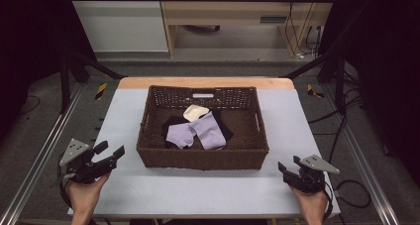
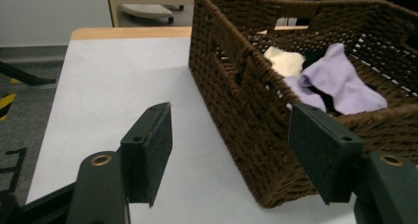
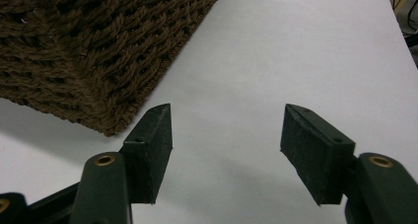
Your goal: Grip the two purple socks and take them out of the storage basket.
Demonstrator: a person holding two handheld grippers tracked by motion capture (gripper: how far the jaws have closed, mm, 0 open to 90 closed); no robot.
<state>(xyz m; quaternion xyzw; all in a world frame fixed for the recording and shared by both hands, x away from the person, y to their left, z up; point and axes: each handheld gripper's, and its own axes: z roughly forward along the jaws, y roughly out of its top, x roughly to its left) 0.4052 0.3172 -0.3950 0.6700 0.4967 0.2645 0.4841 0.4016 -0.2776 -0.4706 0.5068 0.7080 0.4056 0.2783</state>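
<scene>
The worktop (image 1: 124,116) spans the middle of the high view. A brown woven basket (image 1: 203,158) sits at its centre, holding two lilac socks (image 1: 198,132) over black cloth (image 1: 172,123), with a cream sock (image 1: 194,111) behind them. The left gripper (image 1: 109,150), lower left, and the right gripper (image 1: 287,166), lower right, stand near the basket's front corners, jaws wide apart and empty.
</scene>
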